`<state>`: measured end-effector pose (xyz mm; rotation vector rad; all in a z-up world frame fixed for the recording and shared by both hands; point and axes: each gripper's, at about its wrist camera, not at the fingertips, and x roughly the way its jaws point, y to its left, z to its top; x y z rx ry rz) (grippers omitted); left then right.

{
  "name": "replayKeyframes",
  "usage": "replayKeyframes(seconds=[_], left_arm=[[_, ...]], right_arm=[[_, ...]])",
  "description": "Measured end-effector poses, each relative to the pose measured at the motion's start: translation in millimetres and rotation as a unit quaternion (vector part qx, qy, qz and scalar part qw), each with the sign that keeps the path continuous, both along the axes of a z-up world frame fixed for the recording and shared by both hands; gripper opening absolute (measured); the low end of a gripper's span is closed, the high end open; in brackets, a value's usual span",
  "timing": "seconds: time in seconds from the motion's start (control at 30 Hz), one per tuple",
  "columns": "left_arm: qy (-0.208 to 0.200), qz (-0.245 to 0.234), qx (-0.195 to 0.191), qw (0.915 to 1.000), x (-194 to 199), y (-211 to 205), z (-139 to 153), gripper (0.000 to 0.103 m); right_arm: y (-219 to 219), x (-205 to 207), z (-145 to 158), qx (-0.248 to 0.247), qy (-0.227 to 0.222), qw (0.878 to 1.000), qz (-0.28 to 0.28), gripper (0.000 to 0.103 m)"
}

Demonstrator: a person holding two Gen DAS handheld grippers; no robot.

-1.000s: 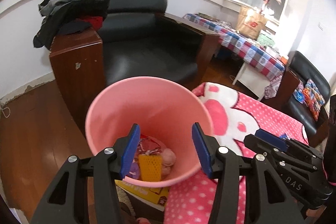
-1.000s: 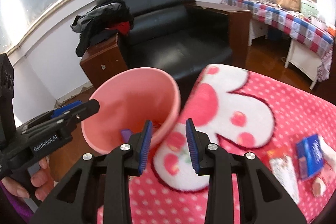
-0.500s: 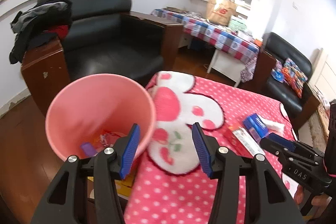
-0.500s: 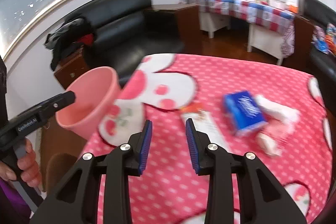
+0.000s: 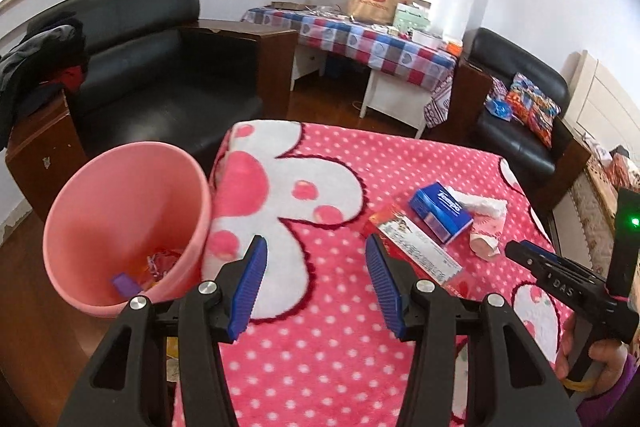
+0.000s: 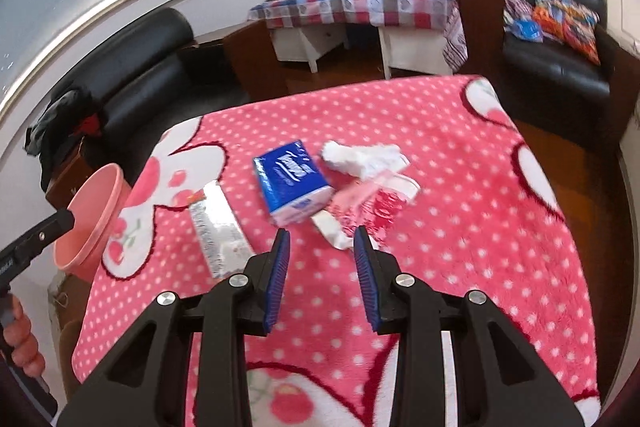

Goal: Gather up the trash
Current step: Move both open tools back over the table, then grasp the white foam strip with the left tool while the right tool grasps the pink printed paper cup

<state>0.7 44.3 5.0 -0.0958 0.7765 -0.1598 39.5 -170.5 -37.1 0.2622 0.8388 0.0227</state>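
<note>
A pink bin [image 5: 120,223] with some trash inside stands at the left edge of the table covered by a pink dotted blanket [image 5: 320,347]; the bin also shows in the right wrist view [image 6: 96,215]. On the blanket lie a flat silver-and-red wrapper [image 6: 216,231], a blue tissue pack [image 6: 292,183], crumpled white tissue [image 6: 360,157] and a pink-and-white wrapper [image 6: 360,211]. My left gripper [image 5: 316,283] is open and empty, over the blanket between the bin and the wrapper [image 5: 416,251]. My right gripper [image 6: 320,275] is open and empty, just in front of the pink-and-white wrapper.
A black leather sofa [image 5: 160,67] with clothes on its arm stands behind the bin. A checked-cloth table [image 5: 360,39] with bags sits farther back. A black armchair [image 5: 516,99] with cushions is at the right. The floor is dark wood.
Both grippers have swung right, away from the bin and over the blanket. The trash pile has come into view and now lies just in front of the right gripper. Both stay open.
</note>
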Motion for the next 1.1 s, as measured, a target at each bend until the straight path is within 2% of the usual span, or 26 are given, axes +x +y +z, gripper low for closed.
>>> replayKeyframes(seconds=[0.07,0.13,0.47,0.5,0.53,0.77,0.9,1.1], left_arm=[[0.004,-0.005,0.002,1.0,3,-7,-2,0.051],[0.006,-0.012,0.005,0.9999,8,-13,-3,0.051],[0.008,-0.044,0.015,0.9989,27,-44,-5,0.051],[0.008,-0.049,0.017,0.9986,29,-50,-4,0.051],[0.006,-0.053,0.018,0.9984,30,-53,-4,0.051],[0.005,-0.093,0.019,0.9955,43,-92,0,0.051],[0.007,-0.116,0.015,0.9931,49,-117,0,0.051],[0.042,-0.136,-0.012,0.9897,63,-151,-13,0.051]], right_arm=[[-4,4,-5,0.007,0.005,1.0,-0.005,0.035],[-5,10,-11,0.013,0.007,1.0,-0.017,0.046],[-8,31,-27,0.049,0.012,0.998,-0.032,0.046],[-10,32,-28,0.055,0.01,0.998,-0.031,0.043],[-11,31,-29,0.055,0.012,0.998,-0.03,0.029],[-22,17,-26,0.066,-0.001,0.998,-0.019,0.028],[-34,1,-17,0.049,-0.015,0.998,-0.022,0.028],[-56,-14,-14,0.04,-0.015,0.999,-0.028,0.028]])
